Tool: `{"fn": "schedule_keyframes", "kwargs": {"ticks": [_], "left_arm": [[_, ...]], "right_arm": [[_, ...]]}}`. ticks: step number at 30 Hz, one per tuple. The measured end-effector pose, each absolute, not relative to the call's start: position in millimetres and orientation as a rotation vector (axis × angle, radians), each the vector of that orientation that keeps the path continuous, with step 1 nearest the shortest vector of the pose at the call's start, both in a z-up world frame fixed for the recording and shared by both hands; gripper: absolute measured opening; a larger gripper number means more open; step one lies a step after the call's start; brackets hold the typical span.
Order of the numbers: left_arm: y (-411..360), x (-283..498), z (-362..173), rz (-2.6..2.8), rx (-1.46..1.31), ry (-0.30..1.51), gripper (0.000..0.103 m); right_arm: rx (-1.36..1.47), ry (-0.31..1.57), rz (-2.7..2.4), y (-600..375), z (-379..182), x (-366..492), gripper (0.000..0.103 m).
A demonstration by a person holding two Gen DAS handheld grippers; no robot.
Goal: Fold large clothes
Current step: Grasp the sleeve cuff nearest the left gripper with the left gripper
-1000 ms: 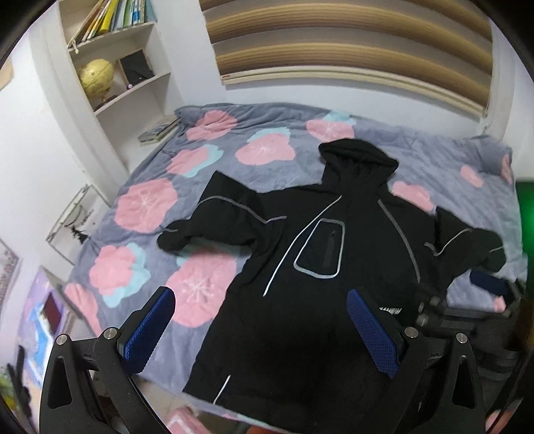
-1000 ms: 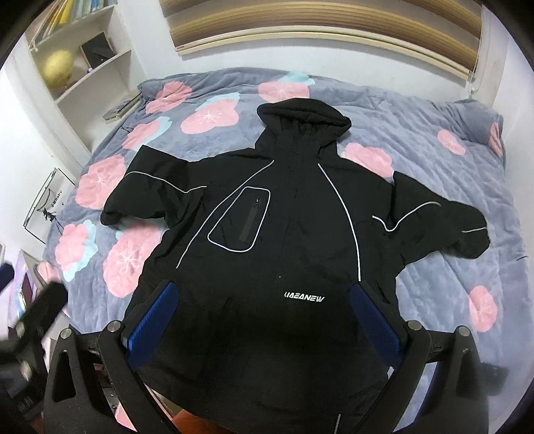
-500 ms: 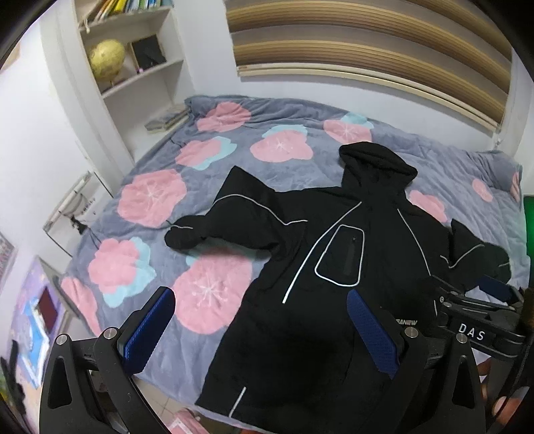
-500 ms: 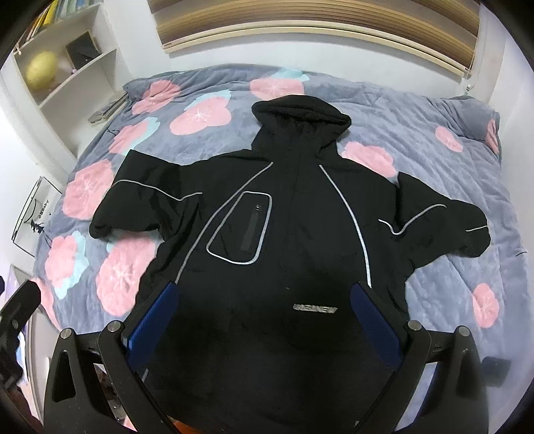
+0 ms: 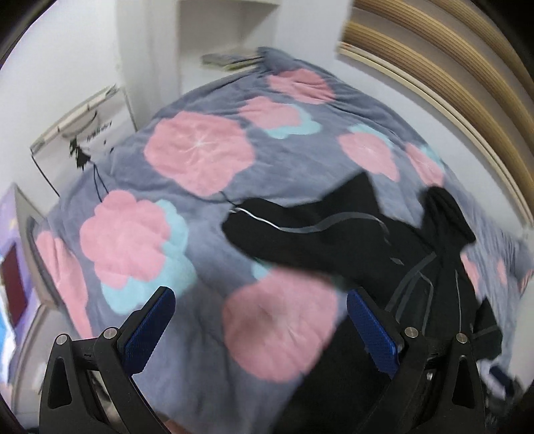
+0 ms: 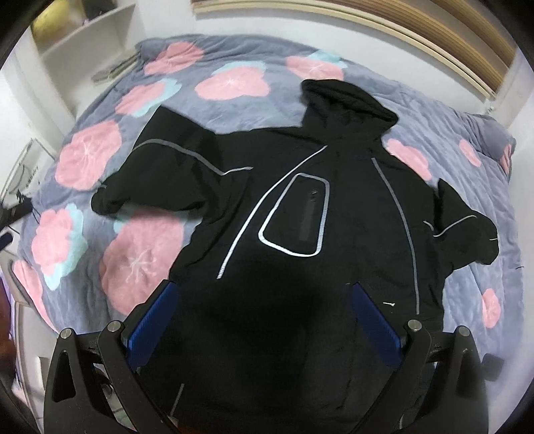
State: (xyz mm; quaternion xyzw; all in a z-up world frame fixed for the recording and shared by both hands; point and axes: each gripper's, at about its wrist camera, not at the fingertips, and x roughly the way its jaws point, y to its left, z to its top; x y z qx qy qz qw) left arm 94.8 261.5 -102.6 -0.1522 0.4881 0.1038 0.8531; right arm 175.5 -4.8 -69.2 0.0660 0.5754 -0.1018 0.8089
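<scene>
1. Left wrist view: left gripper (image 5: 257, 320), jaws spread wide and empty, blue ribbed pads (image 5: 150, 329) on black frames. It hangs over the bedspread (image 5: 200, 157); the frame is motion-blurred.
2. Jacket (image 6: 300, 207): black hooded outer garment, laid face up and spread flat on the bedspread. Matte woven shell, thin grey reflective piping in long curves, and a piped rounded-rectangle chest pocket (image 6: 295, 217) with a dark zip.
3. Long axis: hood (image 6: 347, 100) at 12 o'clock in the right wrist view, hem at 6 o'clock passing beneath the gripper; sleeves out toward 9 and 3 o'clock.
4. Key relation: in the left wrist view the near sleeve (image 5: 267, 233) lies at about 1 o'clock from the jaws, near but not touching, its cuff pointing toward 10 o'clock and its length running across the jaw line. The left gripper is judged the nearer to this sleeve.
5. Right gripper (image 6: 263, 320): jaws parted, nothing between them, poised over the lower body of the jacket. The far sleeve (image 6: 467, 230) lies at 2 o'clock, bent at the elbow.
6. Bedspread: soft, plush grey fabric with large pink blossoms and pale teal leaves, lightly rumpled.
7. Periphery: white shelves (image 6: 86, 36) at 10 o'clock, ridged wooden wall slats (image 6: 417, 30) at 1 o'clock.
8. Judgement: folding not yet begun; a sleeve fold inward seems the likely first step.
</scene>
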Motion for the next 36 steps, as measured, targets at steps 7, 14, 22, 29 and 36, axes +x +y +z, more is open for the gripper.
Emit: {"fn": "schedule_keyframes", "kwargs": {"ticks": [7,14,22,29,36], "left_arm": [[335.0,165.2,-179.4,0.117,-0.532,1.061,0.102],[363.4,235.2,-268.1,0.003,-0.7,1.138,0.097],[346.9,283.5,-339.3,-0.031,-0.675,1.273,0.078],[346.3,287.6,-286.9,0.008,-0.54,1.105,0.04],[425.3,283.8,-216.4,0.155,-0.613,0.887,0.04]], "right_arm": [[0.075,1.245,-0.262,27.0,-77.6,213.9,0.103],[0.054,1.259,-0.298,29.6,-89.2,267.5,0.103],[0.004,1.342,-0.243,50.9,-122.1,301.4,0.103],[-0.031,1.308,-0.21,55.0,-134.0,323.9,0.103],[0.0,1.161,-0.113,65.3,-151.8,387.4,0.095]]}}
